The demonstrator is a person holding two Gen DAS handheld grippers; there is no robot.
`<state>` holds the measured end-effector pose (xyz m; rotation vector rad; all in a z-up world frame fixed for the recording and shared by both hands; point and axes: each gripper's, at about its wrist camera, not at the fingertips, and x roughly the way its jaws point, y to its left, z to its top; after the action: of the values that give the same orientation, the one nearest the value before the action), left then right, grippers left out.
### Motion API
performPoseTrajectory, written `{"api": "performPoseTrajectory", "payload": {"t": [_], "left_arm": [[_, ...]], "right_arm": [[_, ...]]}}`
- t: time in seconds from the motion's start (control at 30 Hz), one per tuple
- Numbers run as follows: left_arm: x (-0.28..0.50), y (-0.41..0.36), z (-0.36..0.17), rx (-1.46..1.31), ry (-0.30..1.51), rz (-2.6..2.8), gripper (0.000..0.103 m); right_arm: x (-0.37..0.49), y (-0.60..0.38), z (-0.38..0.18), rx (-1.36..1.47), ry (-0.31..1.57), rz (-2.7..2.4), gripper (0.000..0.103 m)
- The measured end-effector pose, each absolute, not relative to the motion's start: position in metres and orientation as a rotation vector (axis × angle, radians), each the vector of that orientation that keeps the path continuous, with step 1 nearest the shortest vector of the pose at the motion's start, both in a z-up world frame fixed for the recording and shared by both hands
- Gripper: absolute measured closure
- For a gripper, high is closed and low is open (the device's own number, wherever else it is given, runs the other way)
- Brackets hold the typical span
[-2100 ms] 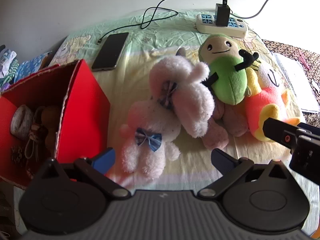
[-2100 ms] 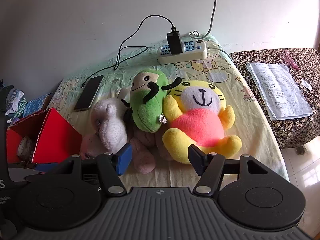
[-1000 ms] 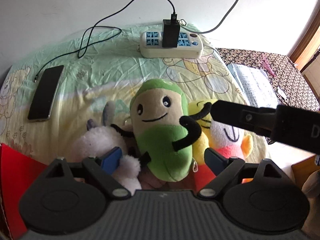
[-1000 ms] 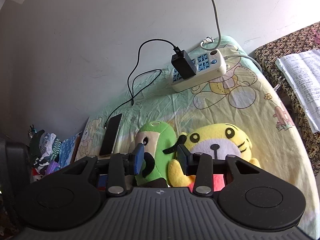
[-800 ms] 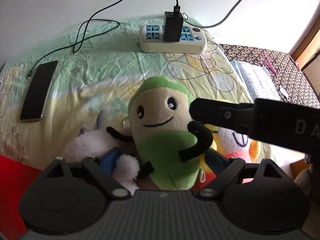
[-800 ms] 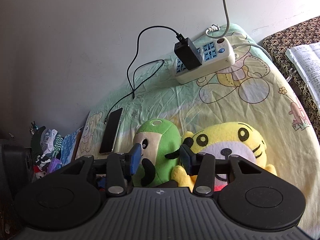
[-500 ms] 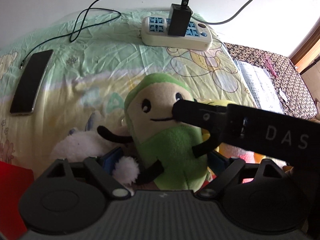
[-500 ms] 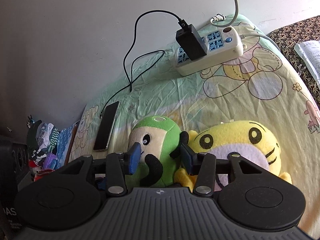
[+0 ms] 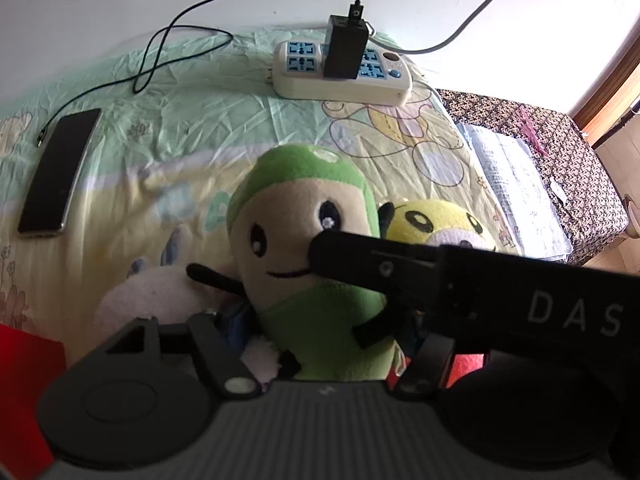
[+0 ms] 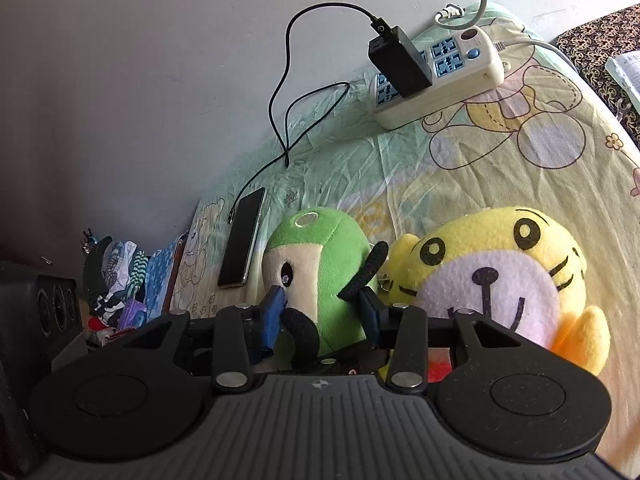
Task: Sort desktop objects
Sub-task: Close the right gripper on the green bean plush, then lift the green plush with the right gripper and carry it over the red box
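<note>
A green plush point(image 9: 304, 220) with a cream face stands among soft toys on the bed sheet. My right gripper point(image 10: 320, 312) is shut on the green plush point(image 10: 320, 240), blue pads pressing its face and side. One right finger point(image 9: 360, 256) crosses the plush's mouth in the left wrist view. My left gripper point(image 9: 324, 332) is open, straddling the plush's lower body. Its left pad touches white fluff; its right fingertip is hidden behind the right gripper. A yellow tiger plush point(image 10: 492, 280) leans on the green one's right.
A pale pink plush point(image 9: 152, 296) lies left of the green one, and a red box point(image 9: 24, 380) is at the near left. A phone point(image 9: 60, 172) charges from a power strip point(image 9: 340, 80) by the wall. Papers point(image 9: 516, 184) lie on a patterned table to the right.
Both grippers moved in on the green plush. The right gripper's finger slid across its face, and the left gripper's jaws narrowed around its lower body.
</note>
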<state>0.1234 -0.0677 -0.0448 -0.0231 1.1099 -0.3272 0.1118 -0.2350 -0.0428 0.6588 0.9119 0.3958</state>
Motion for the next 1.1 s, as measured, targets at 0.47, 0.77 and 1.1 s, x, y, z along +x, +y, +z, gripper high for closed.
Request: {"api": "performPoseTrajectory", "payload": {"t": [0.47,0.77,1.1], "left_arm": [[0.058,-0.057,0.011,-0.019,0.978,-0.368,0.037],[0.004,-0.035,0.028,-0.015,0.939,-0.349,0.037],[-0.033,0.029,0.043,-0.060,0.881,-0.294,0.037]], "right_arm": [[0.053,-0.230,0.007,0.619,0.806,0.431,0.060],[0.010,-0.210,0.022,0.601,0.790,0.476,0.060],[-0.013,-0.152,0.035,0.553,0.766,0.554,0.060]]}}
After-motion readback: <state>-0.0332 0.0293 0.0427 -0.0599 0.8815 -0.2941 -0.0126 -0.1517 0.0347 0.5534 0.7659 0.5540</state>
